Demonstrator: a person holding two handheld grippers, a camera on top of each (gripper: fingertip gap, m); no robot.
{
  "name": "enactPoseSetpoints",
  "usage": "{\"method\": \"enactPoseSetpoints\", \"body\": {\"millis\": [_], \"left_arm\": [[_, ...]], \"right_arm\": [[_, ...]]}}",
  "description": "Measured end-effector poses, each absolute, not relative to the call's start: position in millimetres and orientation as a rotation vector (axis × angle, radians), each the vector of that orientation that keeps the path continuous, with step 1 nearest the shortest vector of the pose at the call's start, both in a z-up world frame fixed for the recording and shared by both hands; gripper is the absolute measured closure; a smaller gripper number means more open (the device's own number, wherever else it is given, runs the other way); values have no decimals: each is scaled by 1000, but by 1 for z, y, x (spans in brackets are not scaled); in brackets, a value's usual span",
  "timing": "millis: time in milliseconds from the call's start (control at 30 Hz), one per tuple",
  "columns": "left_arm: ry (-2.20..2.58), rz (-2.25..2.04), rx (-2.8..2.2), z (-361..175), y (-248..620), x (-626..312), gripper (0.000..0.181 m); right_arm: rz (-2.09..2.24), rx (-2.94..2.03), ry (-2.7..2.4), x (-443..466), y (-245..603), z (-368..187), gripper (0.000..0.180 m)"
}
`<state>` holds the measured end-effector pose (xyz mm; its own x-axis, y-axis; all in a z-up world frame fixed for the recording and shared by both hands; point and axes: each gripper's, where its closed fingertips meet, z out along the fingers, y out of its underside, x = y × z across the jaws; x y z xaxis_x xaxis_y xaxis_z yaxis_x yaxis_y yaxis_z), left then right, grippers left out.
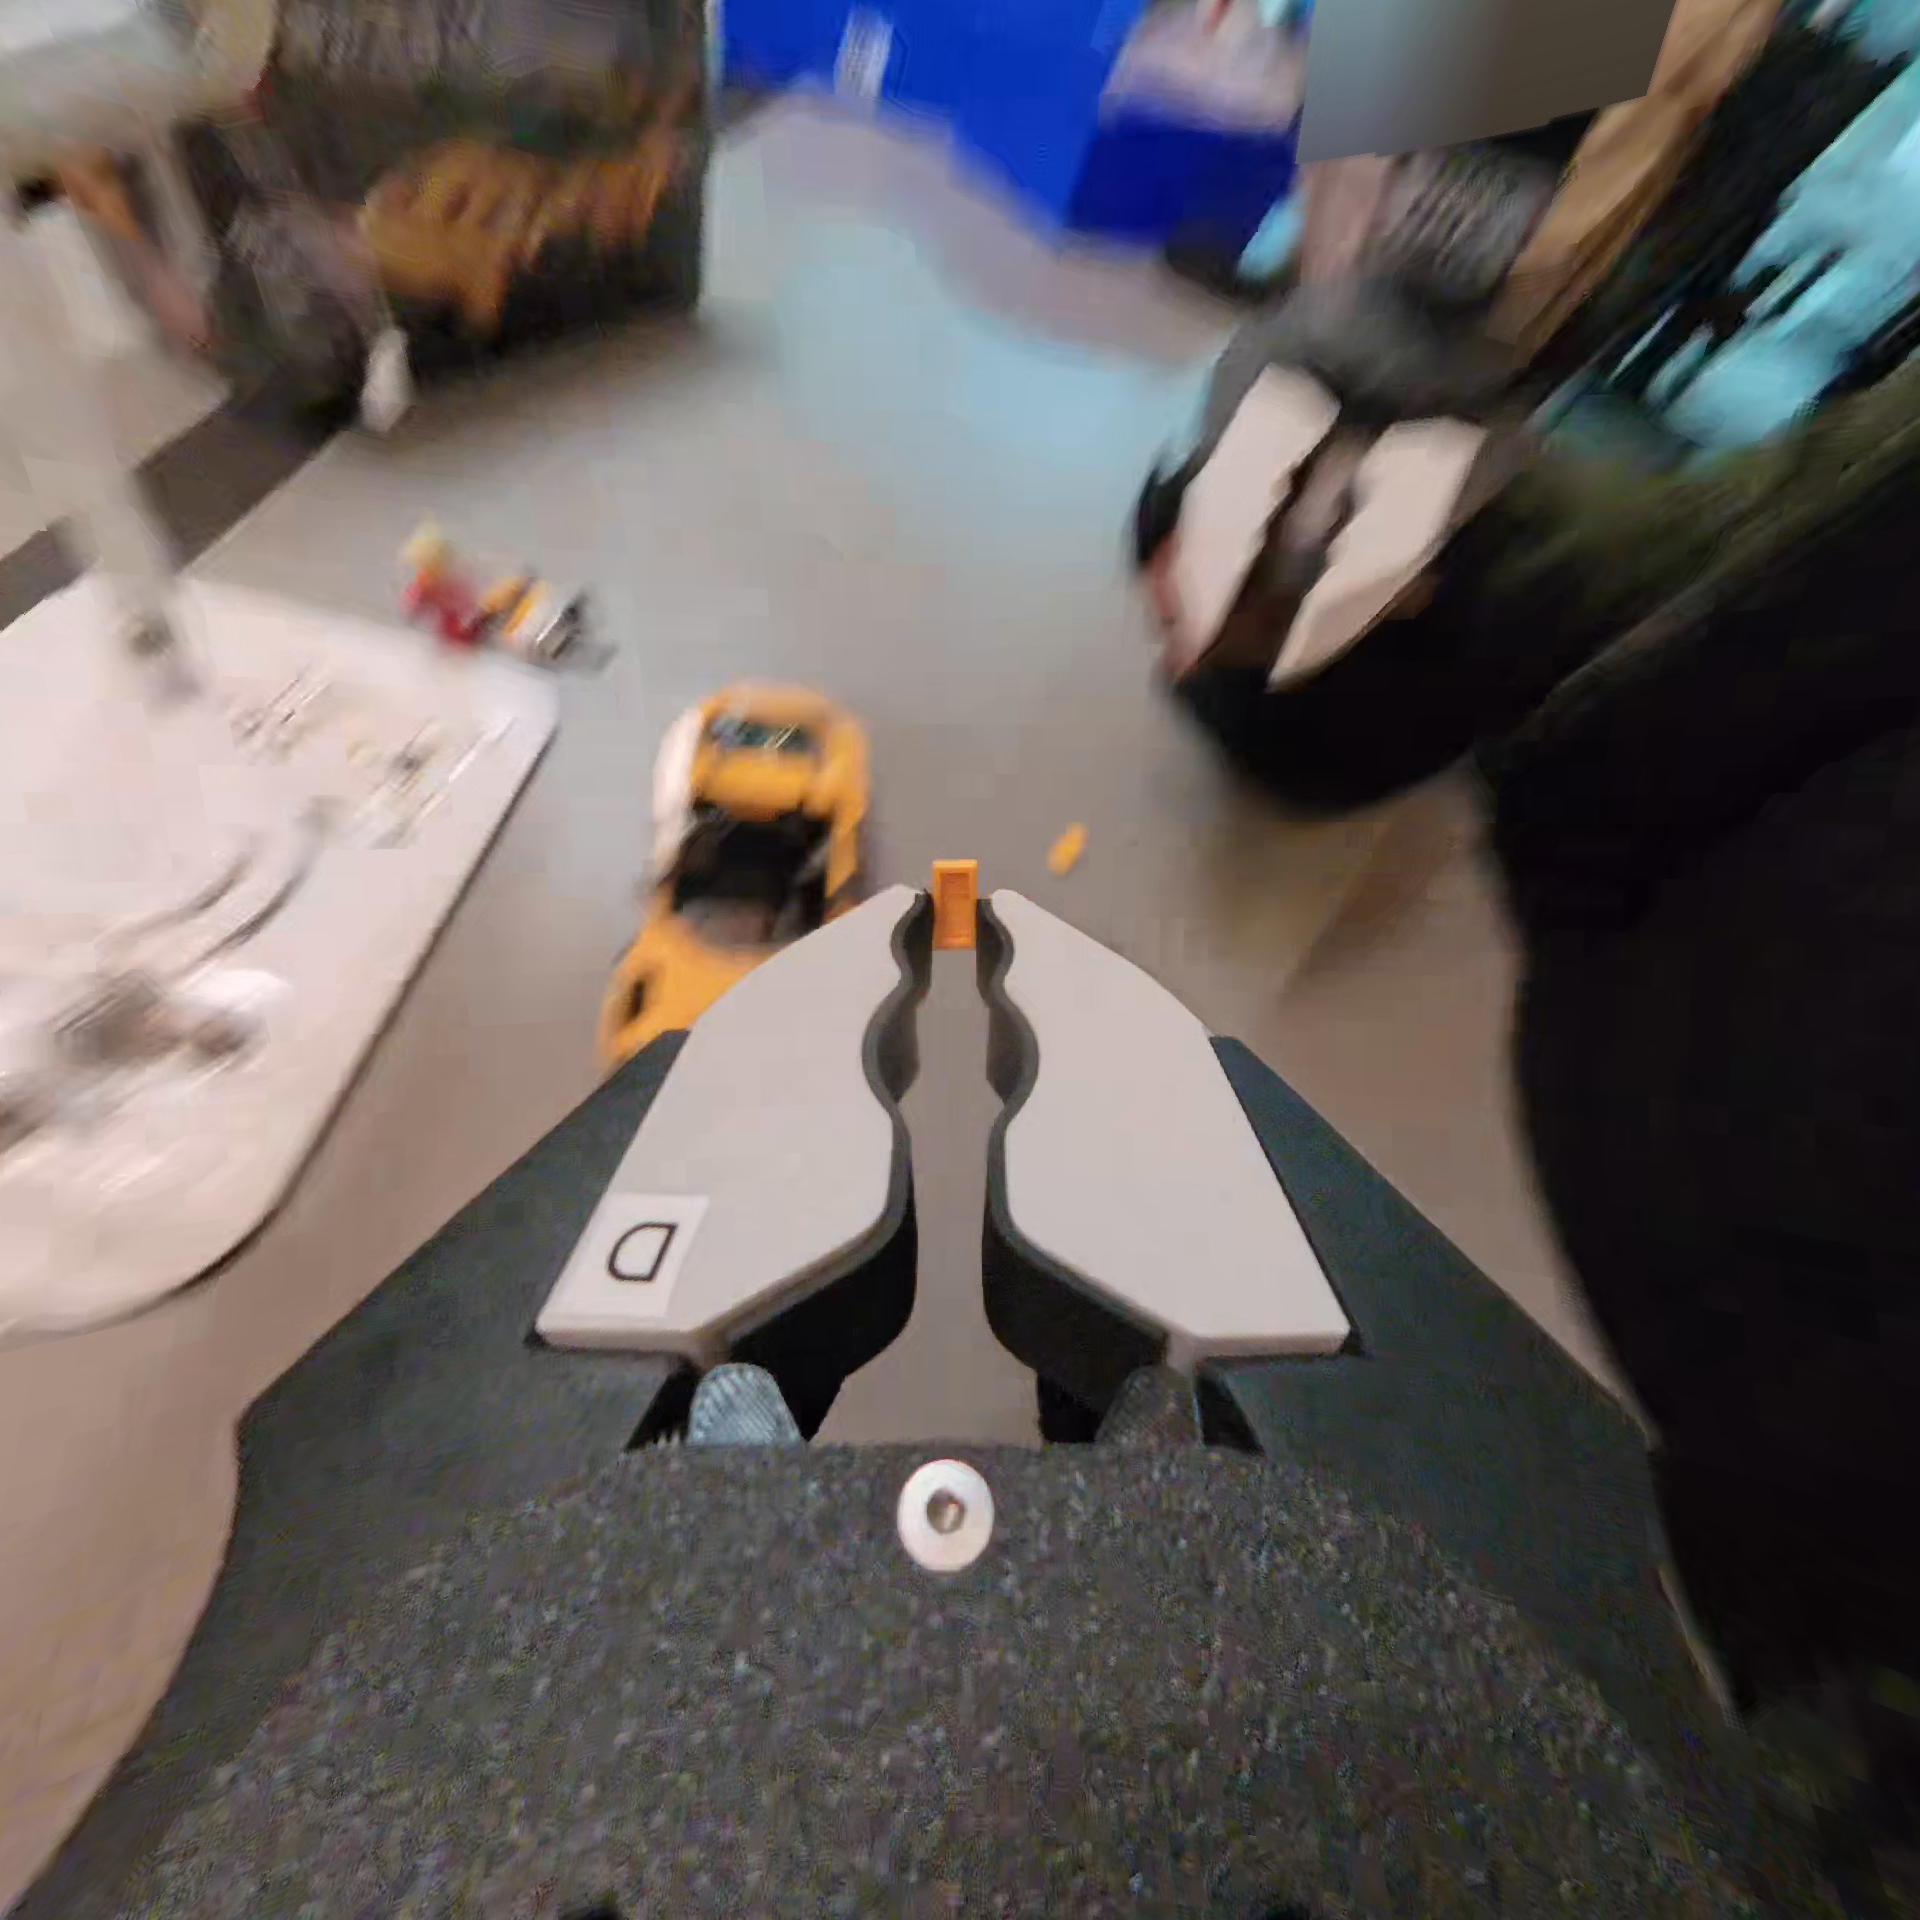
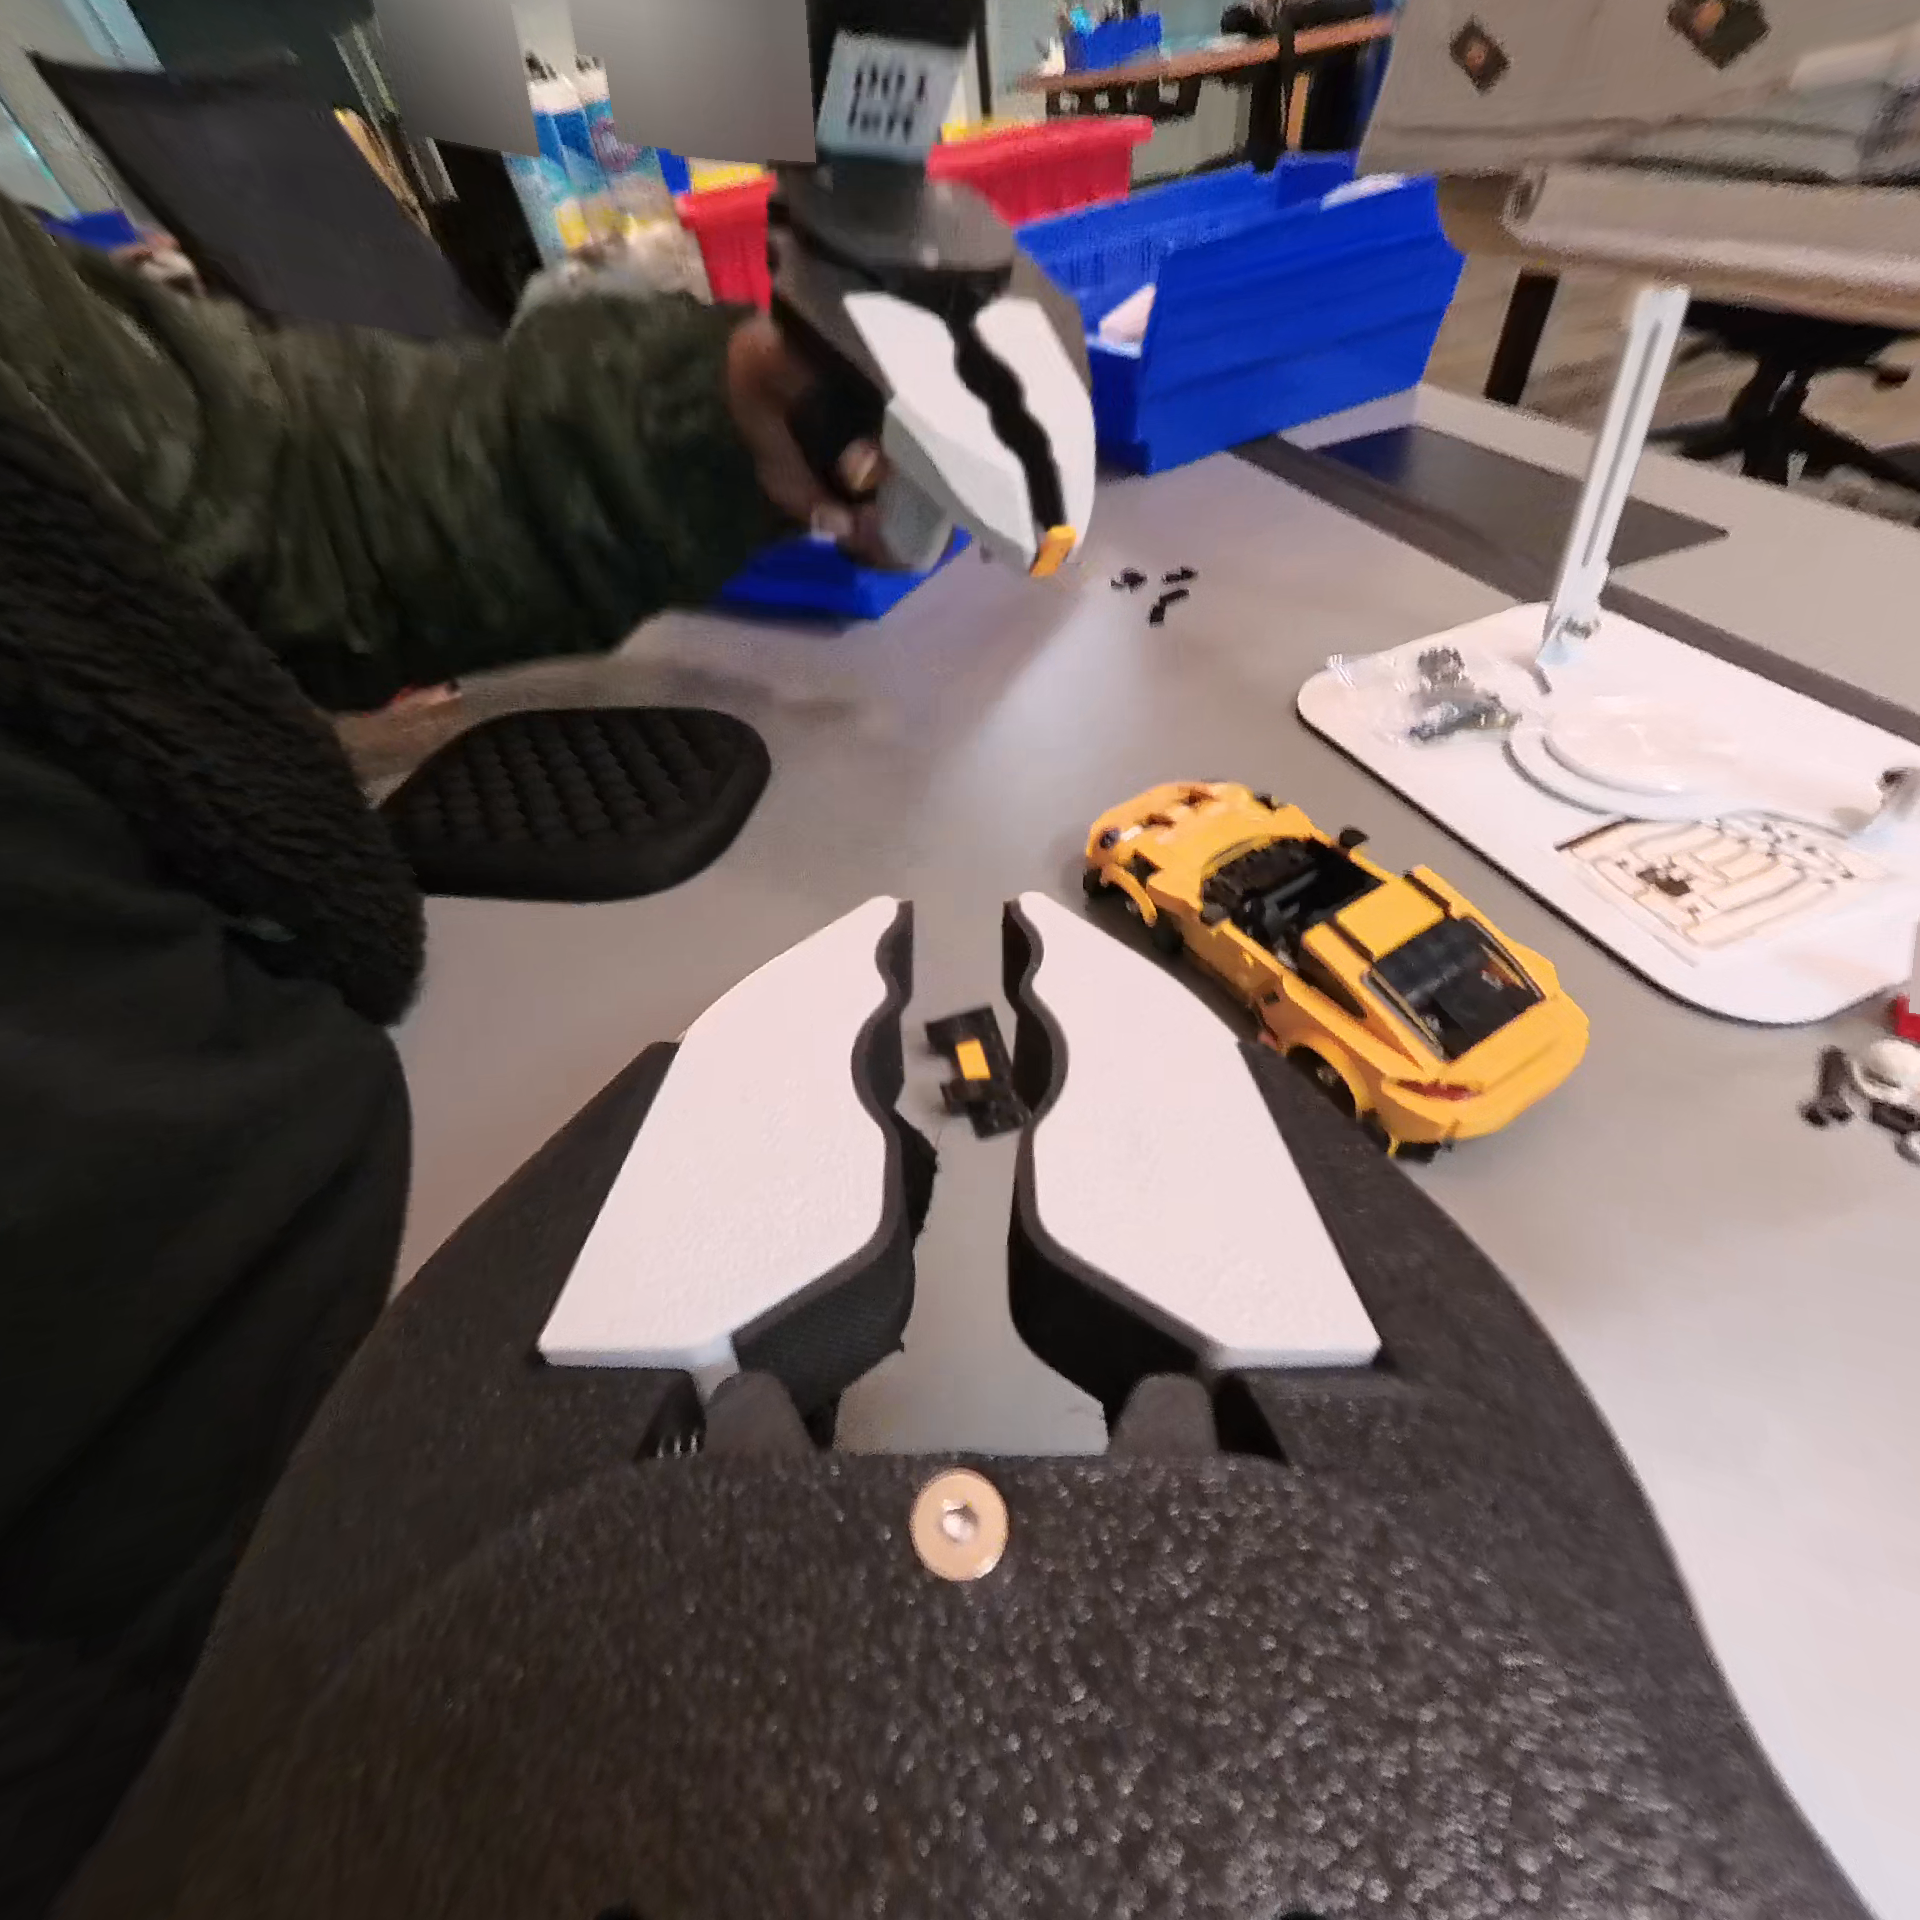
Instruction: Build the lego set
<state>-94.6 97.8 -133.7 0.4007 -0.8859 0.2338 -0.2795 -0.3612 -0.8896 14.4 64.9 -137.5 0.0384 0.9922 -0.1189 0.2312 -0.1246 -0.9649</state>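
My left gripper (image 1: pixel 956 914) pinches 1 small orange brick (image 1: pixel 954 906) at the tips, held high over the grey table (image 2: pixel 935 748) for fitting. Right gripper (image 2: pixel 958 914) jaws spread, empty, hovering above a black-and-yellow subassembly (image 2: pixel 975 1070) beside the yellow Lego car (image 2: pixel 1340 945).

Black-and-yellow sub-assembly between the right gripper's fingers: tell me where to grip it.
Grip the black-and-yellow sub-assembly across its two long sides, coming from above. It lies flat on the table, lengthwise in the gap of the open right gripper, so probably little turning is needed.
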Motion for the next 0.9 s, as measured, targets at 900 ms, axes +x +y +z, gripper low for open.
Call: {"method": "enactPoseSetpoints", "body": {"millis": [900], "left_arm": [[504, -2069, -1631, -102, 28, 2, 173]], "right_arm": [[542, -1043, -1525, -10, 27, -107, 174]]}}
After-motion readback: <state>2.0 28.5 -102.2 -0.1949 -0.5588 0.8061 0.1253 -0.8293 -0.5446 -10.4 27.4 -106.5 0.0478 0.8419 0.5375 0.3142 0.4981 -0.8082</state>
